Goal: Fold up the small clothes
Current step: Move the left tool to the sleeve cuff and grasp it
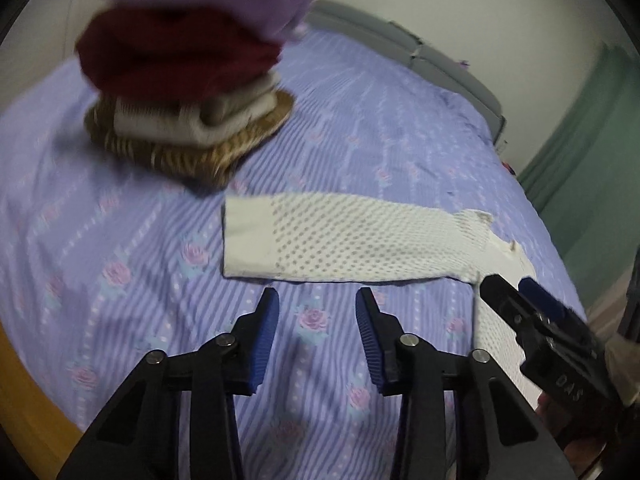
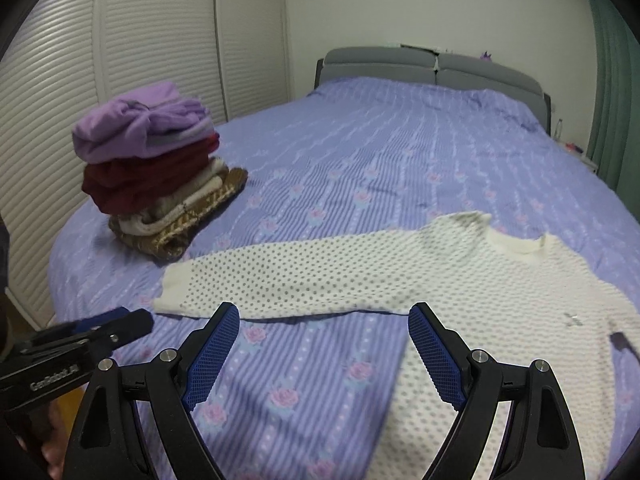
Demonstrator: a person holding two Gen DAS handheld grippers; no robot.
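Note:
A white dotted mesh sweater (image 2: 400, 272) lies flat on the purple flowered bedsheet (image 2: 360, 160), one long sleeve (image 1: 340, 240) stretched out to the left. My left gripper (image 1: 318, 300) hovers just short of the sleeve's near edge, close to the cuff, its blue pads apart with only sheet between them. In the right wrist view the left gripper (image 2: 134, 318) shows at the lower left. My right gripper (image 2: 324, 308) stands wide open over the sheet, at the angle between sleeve and body. It touches no cloth, and it also appears as the right gripper (image 1: 508, 284) beside the sweater's body.
A stack of folded clothes (image 2: 148, 160), purple over dark red over cream and brown knits, sits on the bed left of the cuff. A grey headboard (image 2: 432, 68) is at the far end, slatted wardrobe doors (image 2: 140, 40) on the left, a green curtain (image 2: 612, 80) on the right.

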